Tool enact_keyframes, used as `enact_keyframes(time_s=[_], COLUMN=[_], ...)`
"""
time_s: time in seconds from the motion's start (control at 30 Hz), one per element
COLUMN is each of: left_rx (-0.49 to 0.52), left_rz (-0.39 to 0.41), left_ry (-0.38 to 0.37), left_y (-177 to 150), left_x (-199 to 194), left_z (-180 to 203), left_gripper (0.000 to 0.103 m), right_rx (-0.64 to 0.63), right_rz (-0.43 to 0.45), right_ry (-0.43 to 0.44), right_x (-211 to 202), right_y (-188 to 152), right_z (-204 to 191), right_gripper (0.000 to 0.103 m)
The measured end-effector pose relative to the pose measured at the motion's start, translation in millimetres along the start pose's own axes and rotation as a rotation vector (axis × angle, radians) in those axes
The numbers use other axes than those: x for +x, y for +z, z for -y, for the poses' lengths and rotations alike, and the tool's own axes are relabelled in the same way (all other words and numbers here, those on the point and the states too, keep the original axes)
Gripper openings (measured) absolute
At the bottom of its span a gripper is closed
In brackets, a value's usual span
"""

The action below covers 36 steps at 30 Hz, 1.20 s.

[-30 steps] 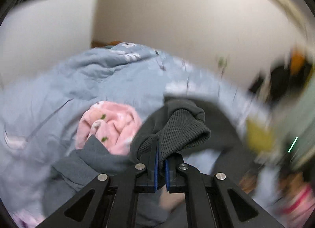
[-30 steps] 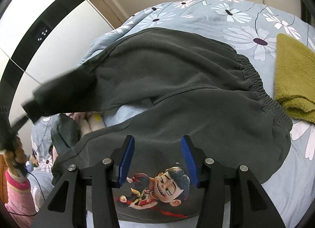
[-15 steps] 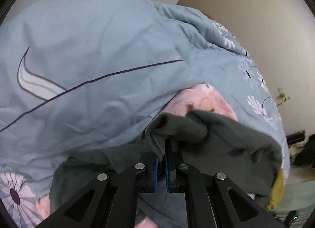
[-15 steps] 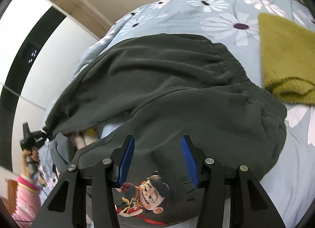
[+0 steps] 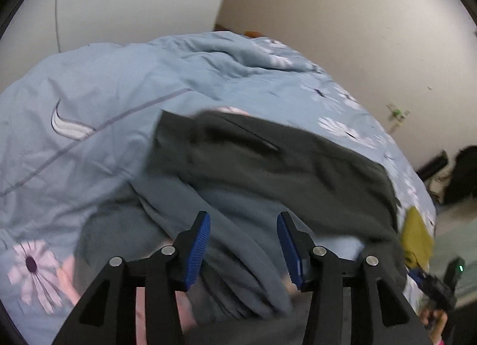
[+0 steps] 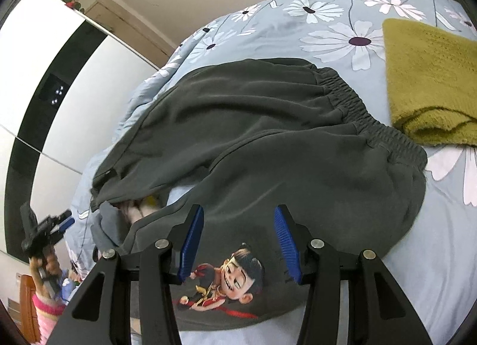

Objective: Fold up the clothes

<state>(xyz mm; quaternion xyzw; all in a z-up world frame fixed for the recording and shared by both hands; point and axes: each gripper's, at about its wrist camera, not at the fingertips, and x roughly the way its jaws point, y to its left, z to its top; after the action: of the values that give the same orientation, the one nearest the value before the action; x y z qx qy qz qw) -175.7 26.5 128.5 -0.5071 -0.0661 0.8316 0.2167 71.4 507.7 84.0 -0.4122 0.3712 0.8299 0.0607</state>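
- Half a second ago our left gripper (image 5: pixel 243 243) was pinched on the ribbed cuff of the dark grey trousers (image 6: pixel 268 136); now its blue pads stand wide apart with nothing between them.
- The released trouser leg (image 5: pixel 283 163) now lies draped across the flowered duvet (image 5: pixel 89 100), just beyond the left gripper's fingertips and over a crumpled blue-grey garment (image 5: pixel 232 225) that sits directly between and below the pads.
- Our right gripper (image 6: pixel 238 240) is unchanged: jaws spread wide, gripping nothing, hovering above the trousers.
- From the right wrist, the trousers lie spread on the duvet (image 6: pixel 328 20), with their elastic waistband (image 6: pixel 372 118) on the far right side and the cartoon print (image 6: pixel 229 282) just beneath the right gripper's pads.
- A folded mustard knit (image 6: pixel 432 82) rests on the duvet just beside the waistband.
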Motion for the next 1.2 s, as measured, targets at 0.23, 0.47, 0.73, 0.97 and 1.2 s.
enact_keyframes(time_s=[0.23, 0.47, 0.73, 0.97, 1.2], left_rx=[-0.152, -0.304, -0.548, -0.616, -0.614], left_rz=[-0.094, -0.189, -0.238, -0.118, -0.092], left_ry=[0.016, 0.031, 0.047, 0.013, 0.044], left_y=[-86, -172, -225, -223, -226], left_x=[-3, -6, 10, 12, -1], left_z=[-8, -17, -53, -63, -62], left_gripper=[0.052, 0.052, 0.052, 0.049, 0.008], right_rx=[0.043, 0.150, 0.314, 0.465, 0.498], right_rz=[0.004, -0.027, -0.079, -0.049, 0.006], right_ry=[0.021, 0.016, 0.089, 0.178, 0.184], right_x=[-22, -30, -10, 9, 8], right_y=[-10, -25, -38, -36, -31], right_z=[26, 75, 122, 151, 155], right_gripper=[0.051, 0.055, 0.065, 0.065, 0.012])
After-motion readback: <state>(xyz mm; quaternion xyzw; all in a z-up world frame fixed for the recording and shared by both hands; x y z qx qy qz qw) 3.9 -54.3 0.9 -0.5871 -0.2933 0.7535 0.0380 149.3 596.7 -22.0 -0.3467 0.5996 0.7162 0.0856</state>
